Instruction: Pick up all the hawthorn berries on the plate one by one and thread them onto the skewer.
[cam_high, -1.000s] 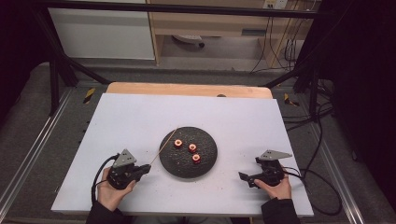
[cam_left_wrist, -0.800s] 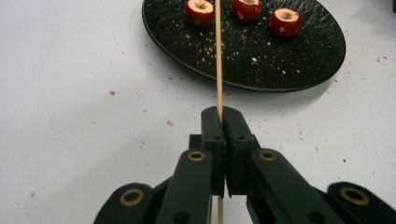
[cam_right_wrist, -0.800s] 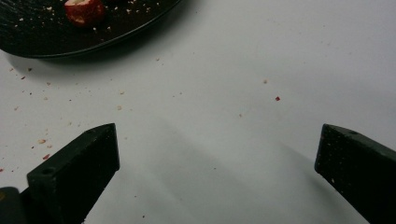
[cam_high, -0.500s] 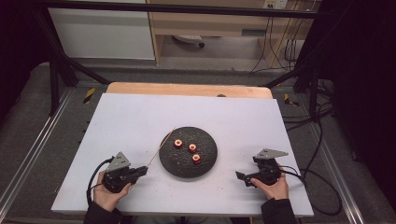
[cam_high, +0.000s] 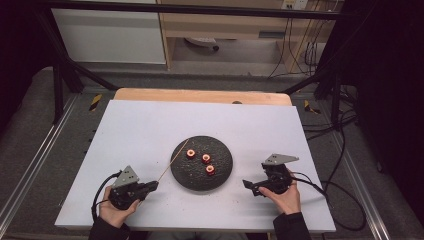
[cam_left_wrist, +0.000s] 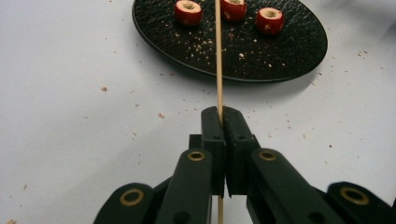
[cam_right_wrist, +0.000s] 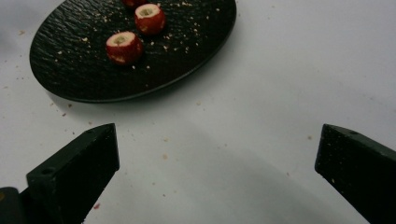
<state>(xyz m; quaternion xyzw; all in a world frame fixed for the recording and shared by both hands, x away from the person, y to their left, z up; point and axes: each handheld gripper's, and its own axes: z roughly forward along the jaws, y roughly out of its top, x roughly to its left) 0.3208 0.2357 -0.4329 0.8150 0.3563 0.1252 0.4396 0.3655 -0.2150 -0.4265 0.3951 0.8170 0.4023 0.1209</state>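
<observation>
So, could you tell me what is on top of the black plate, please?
Three cored red fruit pieces and scattered crumbs lie on the black plate. The wooden skewer reaches over its rim, hiding a strip.

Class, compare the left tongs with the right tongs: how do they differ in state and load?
The left tongs are shut on a wooden skewer; the right tongs are wide open and hold nothing. The skewer reaches over the black plate, while the right tongs stop short of it. Both point towards the plate.

Rough matt plate (cam_left_wrist: 280, 56) (wooden skewer (cam_left_wrist: 218, 70))
</observation>
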